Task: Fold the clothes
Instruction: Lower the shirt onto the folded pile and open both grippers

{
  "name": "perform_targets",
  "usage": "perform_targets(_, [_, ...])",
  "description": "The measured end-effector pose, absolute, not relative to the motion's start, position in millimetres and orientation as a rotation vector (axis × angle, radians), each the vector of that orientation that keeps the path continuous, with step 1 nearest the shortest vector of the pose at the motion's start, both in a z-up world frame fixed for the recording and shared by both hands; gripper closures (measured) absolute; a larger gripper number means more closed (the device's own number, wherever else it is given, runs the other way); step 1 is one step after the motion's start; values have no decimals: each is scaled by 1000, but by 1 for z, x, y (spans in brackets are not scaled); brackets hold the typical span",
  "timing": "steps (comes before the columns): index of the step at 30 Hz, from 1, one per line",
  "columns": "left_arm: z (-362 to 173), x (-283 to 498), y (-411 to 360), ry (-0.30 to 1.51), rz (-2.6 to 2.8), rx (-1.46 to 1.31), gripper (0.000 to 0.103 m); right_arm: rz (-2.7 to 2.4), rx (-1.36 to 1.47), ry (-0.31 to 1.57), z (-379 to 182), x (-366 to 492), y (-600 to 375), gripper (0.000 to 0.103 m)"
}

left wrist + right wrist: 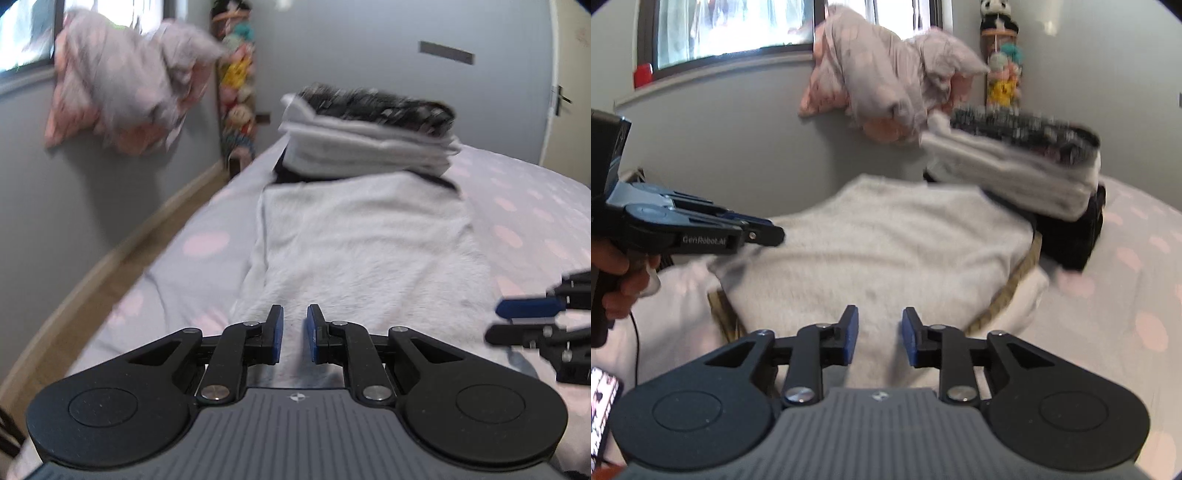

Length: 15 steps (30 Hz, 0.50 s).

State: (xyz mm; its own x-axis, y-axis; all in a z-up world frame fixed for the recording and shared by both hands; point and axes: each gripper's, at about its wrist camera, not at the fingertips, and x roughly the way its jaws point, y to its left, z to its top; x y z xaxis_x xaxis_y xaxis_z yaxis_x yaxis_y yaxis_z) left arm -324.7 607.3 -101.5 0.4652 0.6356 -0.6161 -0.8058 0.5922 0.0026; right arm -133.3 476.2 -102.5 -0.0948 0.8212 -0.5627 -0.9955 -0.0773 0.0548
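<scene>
The left black two-finger gripper with blue pads (294, 332) points forward and level, its fingers (275, 334) a narrow gap apart with nothing between them. In the right wrist view it enters from the left edge, seen side-on, gripped around its handle by the person's bare left hand (622, 280). The right black two-finger gripper with blue pads (880, 334) has its fingers (849, 334) parted somewhat wider, also holding nothing. In the left wrist view, its fingertips reach in from the right edge, stacked one above the other.
</scene>
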Motion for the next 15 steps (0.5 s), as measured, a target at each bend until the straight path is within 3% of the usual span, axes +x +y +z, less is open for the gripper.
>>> perform_targets(10, [-74,-331,588,618,951,-310,87,1571,-472,508,-82,-133,465,70])
perform_targets(15, [-37,-334,552,587,974,-273,72,1545,-419,468,-46,-132,436,61])
